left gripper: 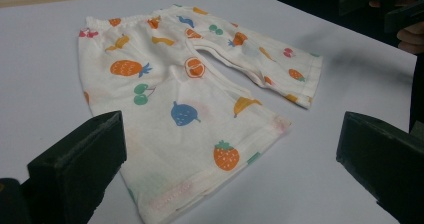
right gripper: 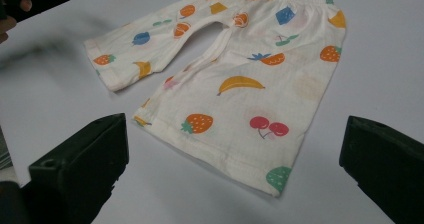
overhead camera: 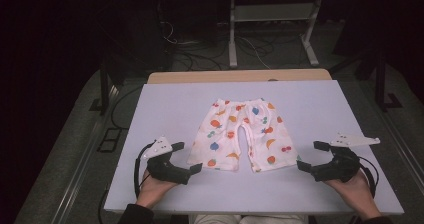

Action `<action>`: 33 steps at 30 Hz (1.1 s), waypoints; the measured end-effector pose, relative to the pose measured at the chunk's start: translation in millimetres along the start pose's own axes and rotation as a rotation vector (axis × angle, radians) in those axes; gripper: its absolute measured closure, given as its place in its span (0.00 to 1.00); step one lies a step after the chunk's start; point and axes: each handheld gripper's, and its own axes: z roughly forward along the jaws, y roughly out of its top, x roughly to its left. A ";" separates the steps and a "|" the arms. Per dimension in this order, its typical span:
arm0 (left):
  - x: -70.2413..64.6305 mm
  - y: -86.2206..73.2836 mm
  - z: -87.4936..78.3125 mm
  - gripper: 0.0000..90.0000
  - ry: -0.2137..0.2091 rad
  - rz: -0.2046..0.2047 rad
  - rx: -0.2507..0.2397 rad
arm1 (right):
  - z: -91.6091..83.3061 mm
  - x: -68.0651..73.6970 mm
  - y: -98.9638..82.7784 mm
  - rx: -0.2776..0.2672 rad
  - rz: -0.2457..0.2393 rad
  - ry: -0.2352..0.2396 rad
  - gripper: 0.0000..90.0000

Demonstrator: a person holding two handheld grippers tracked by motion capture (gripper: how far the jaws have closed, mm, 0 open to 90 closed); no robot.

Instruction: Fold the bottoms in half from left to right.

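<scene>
While both grippers are waiting wide open and holding nothing, the work in hand looks like taking up the fruit-print shorts (overhead camera: 242,134), probably to fold them. They are lying flat in the middle of the white table (overhead camera: 165,104), waistband away from the person and both leg hems pointing toward the near edge.

Nearest to the person, the left gripper (overhead camera: 187,157) is hovering just beside the hem of the shorts' left leg, and the right gripper (overhead camera: 309,155) is hovering just beside the hem of the other leg, neither touching cloth. In the left gripper view, the hem (left gripper: 175,196) is lying between the black jaws; in the right gripper view, the other hem (right gripper: 235,161) is sitting likewise.

To do this well, I judge each gripper should be sliding one jaw under the hem's outer corner and pinching both layers together, so the thin cloth is not bunching.

Farther off, beyond the shorts, a wooden edge (overhead camera: 240,76) is bordering the table, with cables (overhead camera: 250,46) and a metal frame (overhead camera: 272,14) on the floor. Nothing is blocking either approach.
</scene>
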 end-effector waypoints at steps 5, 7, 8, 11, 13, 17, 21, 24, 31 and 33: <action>1.4 0.0 -0.9 0.00 0.005 -0.008 -0.006 | 1.5 -0.5 4.7 -0.001 -0.002 0.000 0.00; 1.5 0.0 -1.1 0.00 0.006 -0.009 -0.006 | 1.8 -0.6 5.5 -0.001 -0.002 -0.002 0.00; 1.6 -0.1 -1.2 0.00 0.008 -0.009 -0.005 | 2.1 -0.4 6.7 -0.002 -0.001 0.000 0.00; 1.5 -0.1 -1.3 0.00 0.010 -0.009 -0.005 | 3.3 1.1 13.5 -0.009 -0.008 0.006 0.00; 1.5 -0.1 -1.3 0.00 0.011 -0.009 -0.004 | 4.9 1.6 17.1 -0.008 -0.011 0.009 0.00; 1.5 0.0 -1.4 0.00 0.011 -0.007 -0.005 | 8.3 1.7 23.6 -0.007 -0.015 0.016 0.00; 1.6 0.0 -1.3 0.00 0.010 -0.008 -0.005 | 11.6 1.5 31.1 -0.005 -0.024 0.016 0.00; 1.0 0.0 -1.3 0.00 0.008 -0.009 -0.008 | 14.1 1.5 35.9 -0.004 -0.026 0.018 0.00; 1.0 0.0 -1.2 0.00 0.008 -0.011 -0.008 | 18.5 0.3 42.9 0.004 -0.031 0.020 0.00; 1.4 0.1 -1.1 0.00 0.008 -0.011 -0.007 | 19.5 -0.2 45.3 0.006 -0.032 0.021 0.00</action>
